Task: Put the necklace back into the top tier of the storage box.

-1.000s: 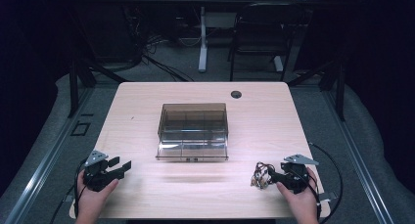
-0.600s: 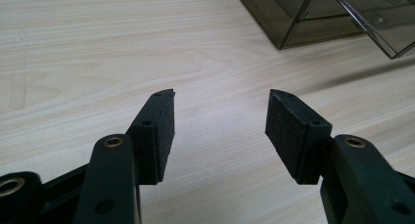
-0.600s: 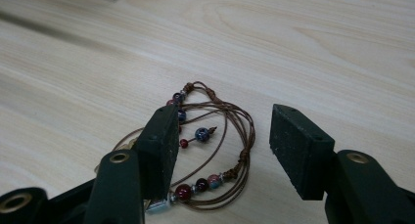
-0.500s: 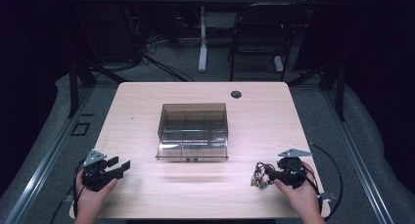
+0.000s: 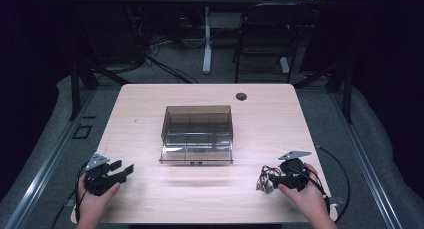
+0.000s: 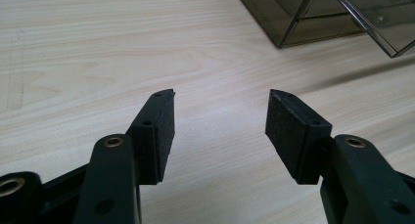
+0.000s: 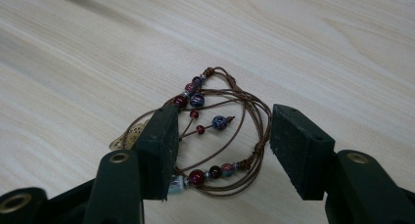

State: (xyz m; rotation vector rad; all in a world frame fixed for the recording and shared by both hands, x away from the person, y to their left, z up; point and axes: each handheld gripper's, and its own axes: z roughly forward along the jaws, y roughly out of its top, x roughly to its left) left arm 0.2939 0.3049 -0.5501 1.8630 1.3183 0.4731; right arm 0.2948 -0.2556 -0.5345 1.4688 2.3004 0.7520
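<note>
**Two open grippers, one over a beaded bracelet**

Two black two-jaw grippers sit at the near edge of the pale wooden table (image 5: 150,199), one in each of the person's hands. At the near right, the right gripper (image 7: 222,141) has its jaws spread wide around a brown cord bracelet strung with dark red and blue beads (image 7: 218,136) — the cords lie on the wood between the pads, and the left pad overlaps their edge, though whether it touches them I cannot tell. In the high view the bracelet (image 5: 265,180) lies just left of that gripper (image 5: 272,179). At the near left, well apart from it, the left gripper (image 6: 220,121) also stands wide open, holding nothing, with bare wood between its pads. Farther off, at the table's middle, stands a smoky transparent plastic box (image 5: 197,134) — its front panel tilts outward toward the near edge.
</note>
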